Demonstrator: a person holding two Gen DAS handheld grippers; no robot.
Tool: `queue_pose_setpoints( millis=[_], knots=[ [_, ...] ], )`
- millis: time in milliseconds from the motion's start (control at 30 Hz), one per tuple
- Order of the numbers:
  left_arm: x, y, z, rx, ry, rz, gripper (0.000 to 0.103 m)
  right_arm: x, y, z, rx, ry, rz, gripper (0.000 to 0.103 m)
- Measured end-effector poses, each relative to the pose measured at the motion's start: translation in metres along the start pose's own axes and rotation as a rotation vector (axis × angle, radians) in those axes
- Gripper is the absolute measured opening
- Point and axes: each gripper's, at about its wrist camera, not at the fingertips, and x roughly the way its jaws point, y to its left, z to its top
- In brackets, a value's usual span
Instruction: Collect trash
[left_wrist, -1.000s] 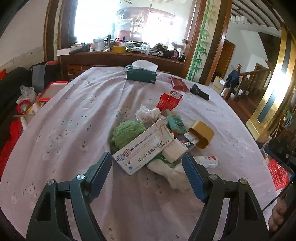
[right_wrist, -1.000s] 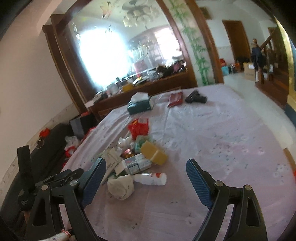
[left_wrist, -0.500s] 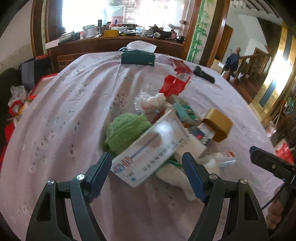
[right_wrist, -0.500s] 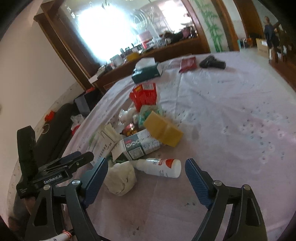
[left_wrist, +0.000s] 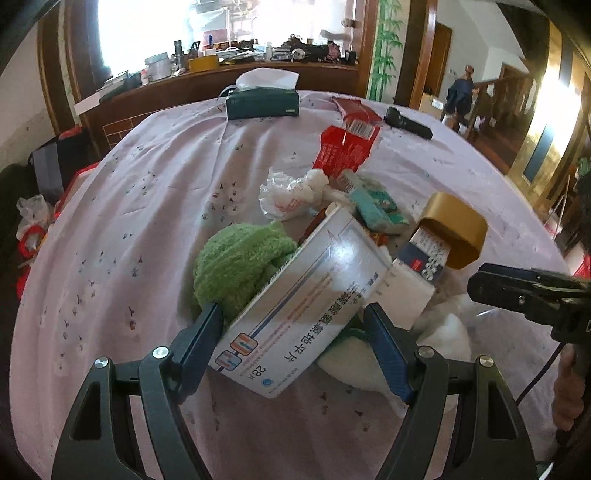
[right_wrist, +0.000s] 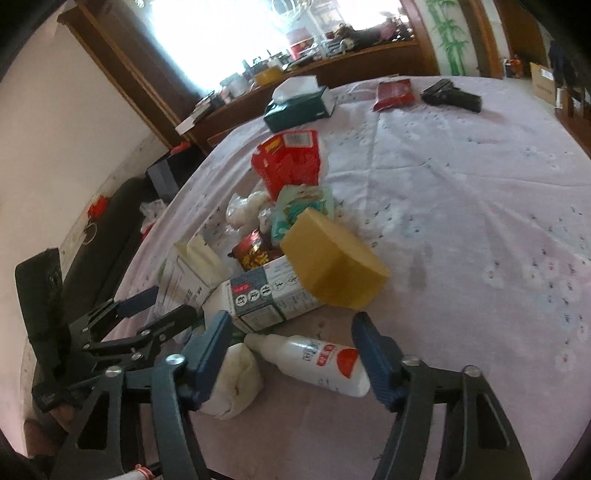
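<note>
A heap of trash lies on the lilac tablecloth (left_wrist: 129, 229). My left gripper (left_wrist: 295, 347) is open, its fingers on either side of the near end of a white medicine box (left_wrist: 306, 306) that leans on a green fuzzy cloth (left_wrist: 240, 258). My right gripper (right_wrist: 291, 350) is closing. A white bottle with a red label (right_wrist: 314, 358) lies between its fingers, and the pads do not clearly press it. A white wad (right_wrist: 232, 384) sits under its left finger. Behind are a gold box (right_wrist: 332, 258), a printed carton (right_wrist: 266, 299) and a red carton (right_wrist: 288, 162).
A green tissue box (left_wrist: 262, 101), a dark red packet (right_wrist: 393, 90) and a black object (right_wrist: 452, 96) lie at the table's far side. A cluttered wooden counter (left_wrist: 221, 74) stands behind. Bags and a dark sofa (right_wrist: 110, 221) are left of the table.
Both grippers came down and forward to the heap. The left jaws now straddle the white box. The right jaws have narrowed around the white bottle.
</note>
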Motion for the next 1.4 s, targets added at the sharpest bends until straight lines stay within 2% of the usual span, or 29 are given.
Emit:
queue_pose_setpoints(
  millis=[67, 167, 333, 433, 533, 667, 900, 1000, 1133, 1400],
  knots=[
    [0.005, -0.001, -0.001, 0.024, 0.015, 0.034, 0.077, 0.004, 0.001, -0.003, -0.014, 0.021, -0.011, 0.058],
    [0.007, 0.003, -0.003, 0.025, 0.025, 0.040, 0.077, 0.007, 0.001, -0.010, -0.026, 0.056, -0.008, 0.045],
    [0.011, 0.013, -0.007, -0.006, 0.059, 0.031, 0.075, 0.007, 0.008, -0.023, -0.065, 0.105, -0.004, 0.044],
    [0.008, 0.018, -0.009, -0.031, 0.058, 0.013, 0.074, 0.008, 0.015, -0.030, -0.108, 0.119, -0.040, 0.044],
    [0.006, 0.019, -0.011, -0.045, 0.057, 0.004, 0.072, 0.011, 0.018, -0.035, -0.124, 0.133, -0.067, 0.034],
    [0.003, 0.017, -0.016, -0.046, 0.061, 0.004, 0.070, 0.005, 0.019, -0.044, -0.129, 0.124, -0.076, 0.034],
    [-0.009, 0.012, -0.025, -0.058, 0.064, -0.003, 0.070, -0.027, 0.011, -0.066, -0.069, 0.063, -0.110, 0.033],
    [-0.012, 0.011, -0.031, -0.089, 0.092, -0.024, 0.070, -0.043, 0.004, -0.073, -0.022, 0.017, -0.132, 0.033],
    [-0.018, 0.007, -0.034, -0.109, 0.108, -0.033, 0.070, -0.050, -0.001, -0.078, 0.010, -0.001, -0.155, 0.033],
    [-0.068, -0.018, -0.039, -0.142, 0.053, -0.108, 0.070, -0.094, -0.007, -0.091, 0.065, -0.126, -0.131, 0.032]
  ],
)
